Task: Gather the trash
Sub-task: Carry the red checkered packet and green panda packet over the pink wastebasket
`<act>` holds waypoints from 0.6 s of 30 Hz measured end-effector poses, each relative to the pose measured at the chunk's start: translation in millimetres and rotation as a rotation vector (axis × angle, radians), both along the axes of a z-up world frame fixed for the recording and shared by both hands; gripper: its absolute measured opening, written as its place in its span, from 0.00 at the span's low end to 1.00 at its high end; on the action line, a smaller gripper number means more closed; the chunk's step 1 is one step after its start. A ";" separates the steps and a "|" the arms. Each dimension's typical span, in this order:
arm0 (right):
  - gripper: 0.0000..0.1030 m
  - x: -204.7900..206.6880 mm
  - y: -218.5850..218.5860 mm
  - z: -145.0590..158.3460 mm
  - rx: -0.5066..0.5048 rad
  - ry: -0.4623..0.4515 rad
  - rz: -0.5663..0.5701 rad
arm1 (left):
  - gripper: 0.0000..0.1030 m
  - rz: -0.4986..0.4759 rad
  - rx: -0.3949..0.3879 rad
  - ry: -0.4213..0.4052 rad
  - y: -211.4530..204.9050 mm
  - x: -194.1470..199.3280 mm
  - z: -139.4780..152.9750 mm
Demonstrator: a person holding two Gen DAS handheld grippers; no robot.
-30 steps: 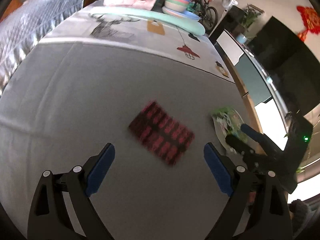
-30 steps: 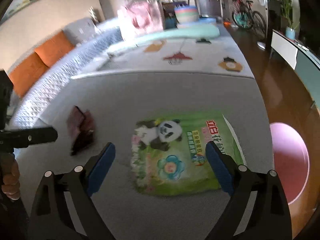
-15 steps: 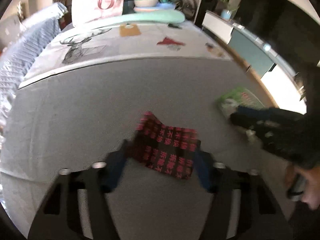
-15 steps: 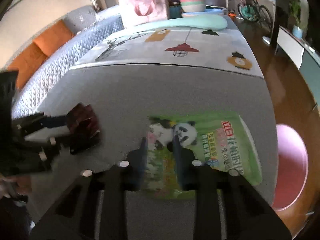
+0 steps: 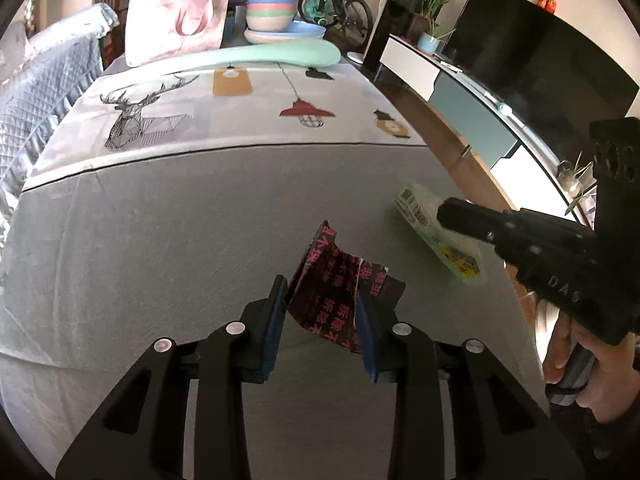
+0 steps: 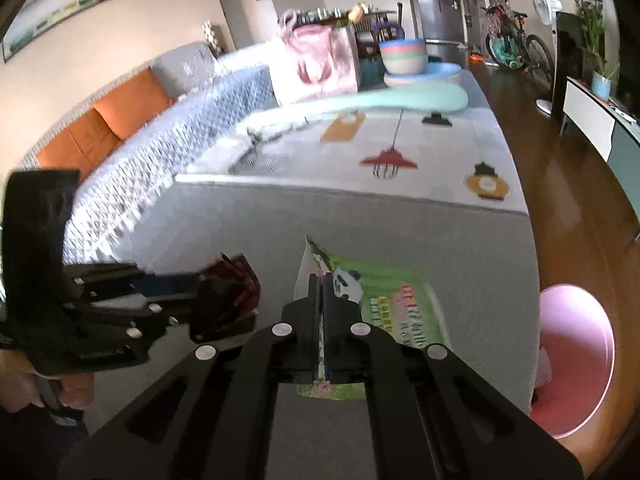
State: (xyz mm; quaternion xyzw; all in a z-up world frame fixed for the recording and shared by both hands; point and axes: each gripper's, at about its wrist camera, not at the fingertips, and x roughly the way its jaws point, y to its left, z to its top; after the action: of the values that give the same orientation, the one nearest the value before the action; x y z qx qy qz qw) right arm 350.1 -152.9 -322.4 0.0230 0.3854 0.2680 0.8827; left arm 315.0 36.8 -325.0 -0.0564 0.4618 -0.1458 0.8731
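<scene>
A dark wrapper with red characters (image 5: 336, 280) is crumpled and lifted off the grey cloth, pinched between the blue pads of my left gripper (image 5: 320, 300). A green panda-print packet (image 6: 384, 300) is raised at its left edge, where my right gripper (image 6: 321, 280) is shut on it. In the left wrist view the green packet (image 5: 436, 232) hangs tilted from the right gripper's black body (image 5: 520, 240), held by a hand (image 5: 580, 364). In the right wrist view the left gripper (image 6: 168, 284) holds the dark wrapper (image 6: 236, 280) at the left.
A pink round bin (image 6: 572, 360) stands on the wood floor right of the table edge. At the far end are a pink bag (image 5: 176, 12), stacked bowls (image 5: 272, 12) and a mint cushion (image 5: 256, 56). A quilted sofa (image 6: 168, 168) runs along the left.
Both grippers closed from wide open: the left onto the dark wrapper, the right onto the green packet's edge. Both pieces have lifted off the cloth.
</scene>
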 end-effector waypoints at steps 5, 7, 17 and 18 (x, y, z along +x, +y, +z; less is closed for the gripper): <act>0.01 6.8 -3.4 27.7 0.097 -0.018 0.011 | 0.28 -0.029 0.056 -0.042 -17.0 -7.6 28.4; 0.01 9.6 -1.2 37.4 0.116 -0.038 0.012 | 0.28 -0.039 0.076 -0.059 -20.8 -11.1 35.8; 0.01 10.3 9.0 81.7 0.251 -0.121 0.049 | 0.28 -0.004 0.181 -0.100 -32.1 -39.6 70.5; 0.01 9.7 10.5 86.0 0.256 -0.137 0.055 | 0.28 0.003 0.185 -0.091 -33.1 -42.5 73.3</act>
State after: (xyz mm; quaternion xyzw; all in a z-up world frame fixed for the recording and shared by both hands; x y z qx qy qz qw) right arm 359.8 -142.4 -236.4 0.1067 0.2874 0.3399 0.8891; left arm 272.5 3.7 -251.7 0.0302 0.4329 -0.1036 0.8950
